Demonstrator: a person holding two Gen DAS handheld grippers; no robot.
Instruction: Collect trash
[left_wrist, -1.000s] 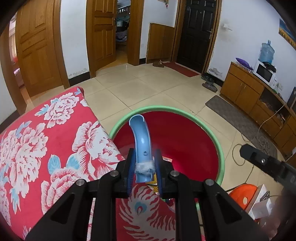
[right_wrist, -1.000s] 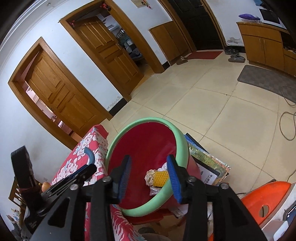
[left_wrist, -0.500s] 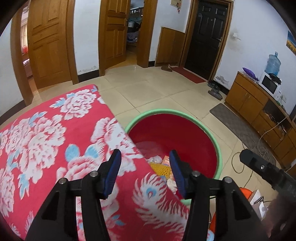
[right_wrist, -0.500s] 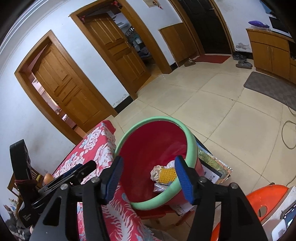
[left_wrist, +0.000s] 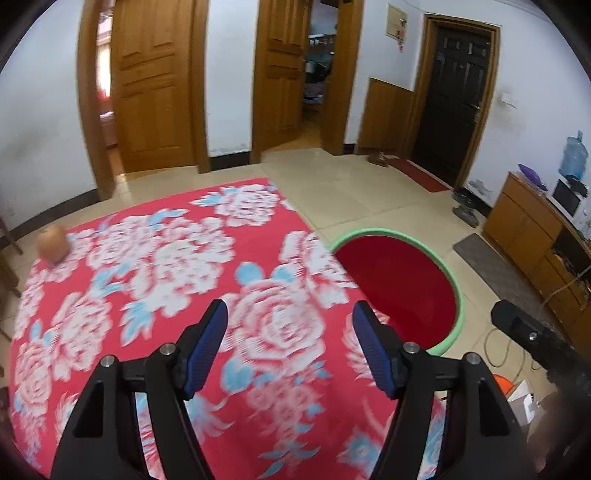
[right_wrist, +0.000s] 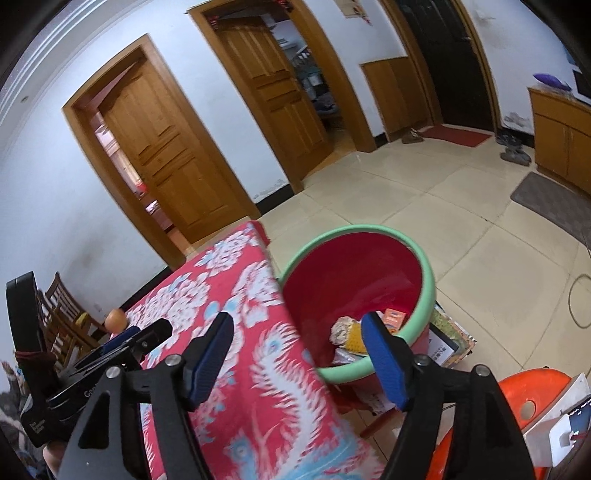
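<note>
So the left tool (left_wrist: 288, 343) stands open with nothing between its blue pads, its jaws having just been opening; the right tool (right_wrist: 297, 354) is likewise open and empty, its jaws also just widened. Both hang over the near part of the worktop (left_wrist: 184, 266), which wears a red cloth with white flowers; the red basin (right_wrist: 354, 280) with its green rim sits on the floor just off the worktop's right edge.

Judging by what lies where, the task seems well along: in the right wrist view the basin already holds trash (right_wrist: 351, 332), a crumpled pale wad, something yellow and a small orange packet, gathered near its near wall. The one thing plainly left on the cloth is a small brownish round object (left_wrist: 53, 242) at the far left corner, blurred in both views; whether it counts as trash I cannot tell.

For room, the cloth between the tools and that corner is bare, so a reach across looks unobstructed; chairs stand beyond the left edge. The right side is tighter; an orange stool (right_wrist: 524, 398) stands close by the basin.
</note>
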